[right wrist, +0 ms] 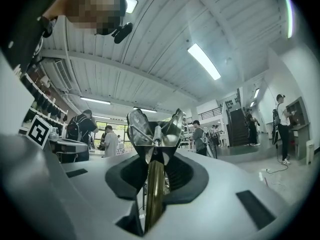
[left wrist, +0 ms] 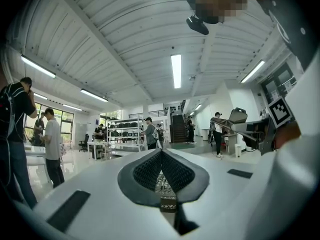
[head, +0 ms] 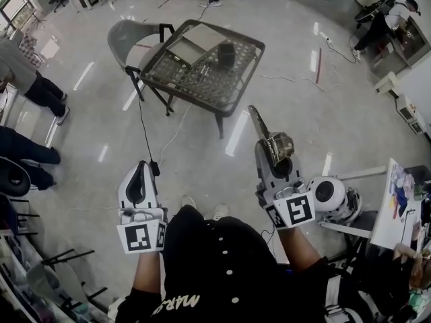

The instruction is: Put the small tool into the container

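My right gripper (head: 277, 156) is shut on a small metal tool (head: 264, 130), held up in front of me over the floor. The right gripper view shows the tool's brass-coloured shaft clamped between the pads and its shiny sprung head (right wrist: 155, 129) standing above the right gripper (right wrist: 156, 156). A dark box-like container (head: 225, 54) stands on the black mesh table (head: 202, 79), well ahead of both grippers. To the left and lower down, my left gripper (head: 142, 168) is shut with nothing in it; its pads (left wrist: 150, 171) meet at the tip.
A grey chair (head: 131, 39) stands at the table's left, and a flat grey tray (head: 195, 42) lies on the table. A cable (head: 143, 130) runs across the shiny floor. People stand at the left edge. A white round device (head: 328, 194) and a side table (head: 397, 210) are close on my right.
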`<state>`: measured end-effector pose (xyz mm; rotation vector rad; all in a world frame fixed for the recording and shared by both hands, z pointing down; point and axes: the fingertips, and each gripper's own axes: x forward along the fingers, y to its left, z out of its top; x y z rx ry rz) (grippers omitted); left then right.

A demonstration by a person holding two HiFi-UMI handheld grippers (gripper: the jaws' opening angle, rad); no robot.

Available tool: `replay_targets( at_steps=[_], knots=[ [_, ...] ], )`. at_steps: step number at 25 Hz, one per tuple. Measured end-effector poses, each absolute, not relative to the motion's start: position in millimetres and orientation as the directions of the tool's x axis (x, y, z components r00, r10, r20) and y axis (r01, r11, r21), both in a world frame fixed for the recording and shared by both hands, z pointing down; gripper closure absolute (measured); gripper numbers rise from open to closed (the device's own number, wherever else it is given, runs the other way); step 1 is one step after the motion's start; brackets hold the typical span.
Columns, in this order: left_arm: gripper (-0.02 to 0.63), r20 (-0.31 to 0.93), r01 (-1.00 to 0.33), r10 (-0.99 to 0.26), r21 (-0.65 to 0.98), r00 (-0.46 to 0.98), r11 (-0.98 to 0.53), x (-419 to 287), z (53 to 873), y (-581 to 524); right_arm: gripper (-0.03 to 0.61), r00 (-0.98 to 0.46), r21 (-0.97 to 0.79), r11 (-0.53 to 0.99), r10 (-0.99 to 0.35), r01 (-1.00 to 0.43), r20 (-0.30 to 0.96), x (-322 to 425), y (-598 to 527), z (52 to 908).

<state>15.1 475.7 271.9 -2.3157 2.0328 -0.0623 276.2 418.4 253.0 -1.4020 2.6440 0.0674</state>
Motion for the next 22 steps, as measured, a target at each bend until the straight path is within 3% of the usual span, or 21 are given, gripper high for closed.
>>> replay_targets(
  at_steps=[22],
  knots=[
    [0.588, 0.005, -0.988, -0.989, -0.039, 0.151, -0.151, -64, 279, 353, 0.488, -0.542, -0.024, 0.550, -0.829, -0.835, -0.141, 205, 308, 252]
  ],
)
